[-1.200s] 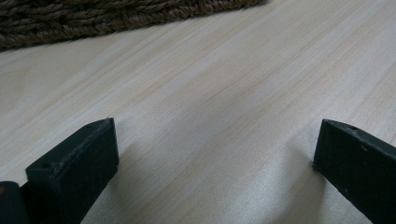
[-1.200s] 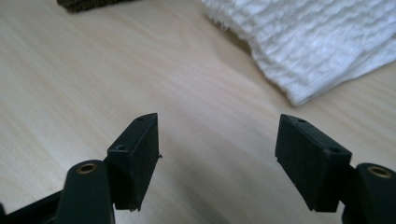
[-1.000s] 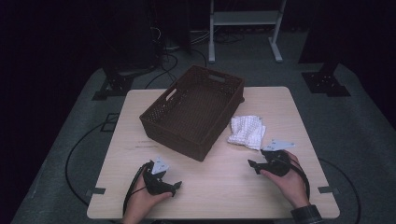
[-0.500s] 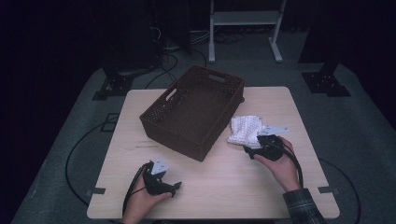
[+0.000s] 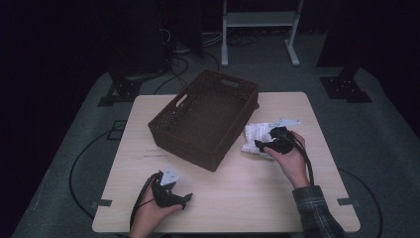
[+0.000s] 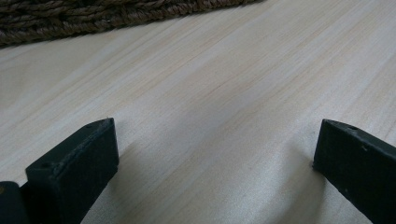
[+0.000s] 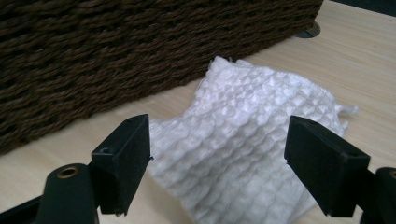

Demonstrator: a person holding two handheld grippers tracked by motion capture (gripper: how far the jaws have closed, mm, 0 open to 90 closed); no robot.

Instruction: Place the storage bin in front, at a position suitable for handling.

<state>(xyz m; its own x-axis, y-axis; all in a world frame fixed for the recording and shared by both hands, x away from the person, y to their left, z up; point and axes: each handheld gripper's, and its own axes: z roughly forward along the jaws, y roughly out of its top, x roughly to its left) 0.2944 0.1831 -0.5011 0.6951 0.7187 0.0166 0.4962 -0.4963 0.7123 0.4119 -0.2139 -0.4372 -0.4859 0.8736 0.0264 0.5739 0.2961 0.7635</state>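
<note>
Right claw [image 5: 261, 145] sits spread at the near edge of the crumpled white waffle-weave cloth [image 5: 257, 136], beside the brown woven basket [image 5: 205, 116] toward the tabletop's [image 5: 247, 198] right edge; left claw [image 5: 181, 198] idles well apart near the front edge. From the right claw's view, its released jaws frame the cloth [image 7: 252, 140] dead ahead, pads not yet pressing. Left claw's view shows spread jaws over bare tabletop [image 6: 210, 116].

A brown basket [image 5: 205, 119] sits toward the desk's [image 5: 148, 106] far edge. Just beside it, near the right edge, lies a white cloth [image 5: 255, 136], with the right tongs [image 5: 262, 145] at it. The left tongs [image 5: 173, 196] rest near the front edge.
</note>
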